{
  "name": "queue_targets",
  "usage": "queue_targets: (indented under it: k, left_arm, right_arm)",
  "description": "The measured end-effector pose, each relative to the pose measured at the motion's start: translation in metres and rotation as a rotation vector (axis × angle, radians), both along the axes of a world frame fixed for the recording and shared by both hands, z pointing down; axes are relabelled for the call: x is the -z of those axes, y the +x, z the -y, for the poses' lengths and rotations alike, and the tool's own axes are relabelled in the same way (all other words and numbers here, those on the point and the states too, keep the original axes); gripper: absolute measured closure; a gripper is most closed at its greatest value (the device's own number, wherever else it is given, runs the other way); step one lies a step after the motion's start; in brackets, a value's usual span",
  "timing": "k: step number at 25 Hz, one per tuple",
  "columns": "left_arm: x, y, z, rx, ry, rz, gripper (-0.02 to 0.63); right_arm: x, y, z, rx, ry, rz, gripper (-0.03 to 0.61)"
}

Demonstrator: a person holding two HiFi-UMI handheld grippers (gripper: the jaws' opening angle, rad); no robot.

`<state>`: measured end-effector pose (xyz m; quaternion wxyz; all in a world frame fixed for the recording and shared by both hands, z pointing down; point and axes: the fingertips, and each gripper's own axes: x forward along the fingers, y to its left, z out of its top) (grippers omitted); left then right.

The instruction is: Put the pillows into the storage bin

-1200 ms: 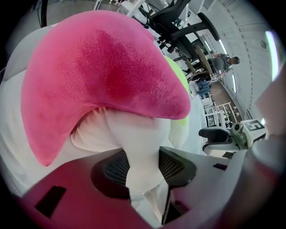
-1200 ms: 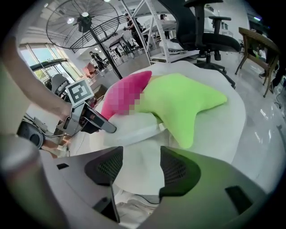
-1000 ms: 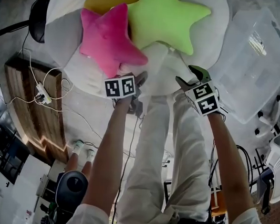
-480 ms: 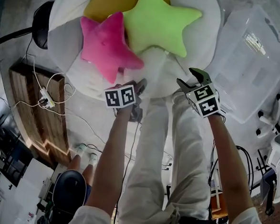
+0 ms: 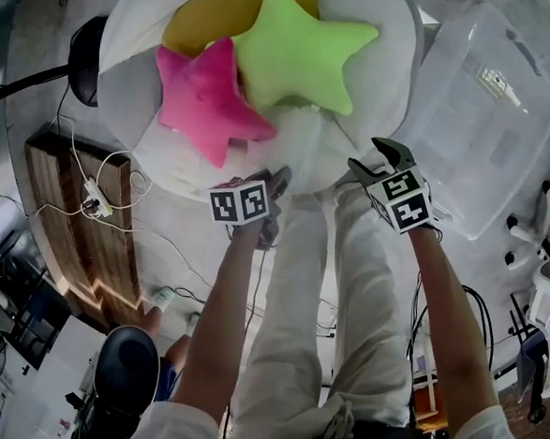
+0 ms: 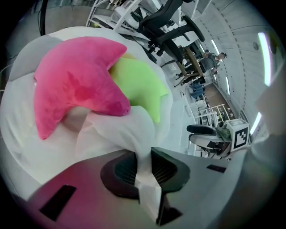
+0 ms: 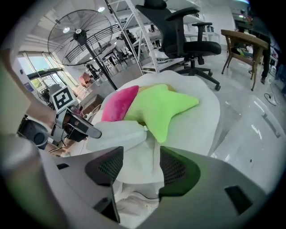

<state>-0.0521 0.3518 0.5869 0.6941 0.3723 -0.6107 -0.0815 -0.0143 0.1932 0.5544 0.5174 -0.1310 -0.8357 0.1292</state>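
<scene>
A pink star pillow [image 5: 204,96], a green star pillow [image 5: 301,51] and a yellow pillow [image 5: 214,13] lie on a big white fabric cushion [image 5: 373,33]. The clear storage bin [image 5: 478,134] stands to the right, with no pillow in it. My left gripper [image 5: 280,177] is at the cushion's near edge, below the pink star [image 6: 76,85]. Its jaws have just been closing and now pinch a thin fold of the white fabric [image 6: 134,134]. My right gripper [image 5: 373,155] holds a thicker fold of the same fabric [image 7: 134,170] between its pads, below the green star [image 7: 163,107].
A wooden board [image 5: 78,219] with cables and a power strip [image 5: 95,209] lies at the left. A black lamp base [image 5: 85,46] sits by the cushion. An office chair [image 7: 187,31] and a floor fan [image 7: 78,33] stand behind it. My legs [image 5: 297,309] are below the grippers.
The left gripper has drawn back from the pink star toward me, pulling the white fabric up. The right gripper has barely shifted. The pillow pile sits slightly higher in the head view.
</scene>
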Motion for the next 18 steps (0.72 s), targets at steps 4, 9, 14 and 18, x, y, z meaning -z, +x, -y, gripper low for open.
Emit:
queue_targets:
  k: [4,9,14,18]
  left_arm:
    - [0.014,0.011,0.012,-0.027,0.02,0.0,0.538]
    - [0.035,0.026,0.031,-0.047,0.054,0.006,0.538]
    - [0.057,0.035,0.051,-0.062,0.093,0.004,0.538]
    - [0.081,0.045,0.07,-0.064,0.127,0.015,0.538]
  right_arm:
    - [0.008,0.01,0.008,-0.014,-0.001,0.004,0.31]
    - [0.019,0.029,0.021,-0.049,-0.001,0.005,0.31]
    - [0.026,0.042,0.036,-0.08,0.006,0.011,0.308]
    - [0.036,0.053,0.048,-0.085,0.01,0.02,0.308]
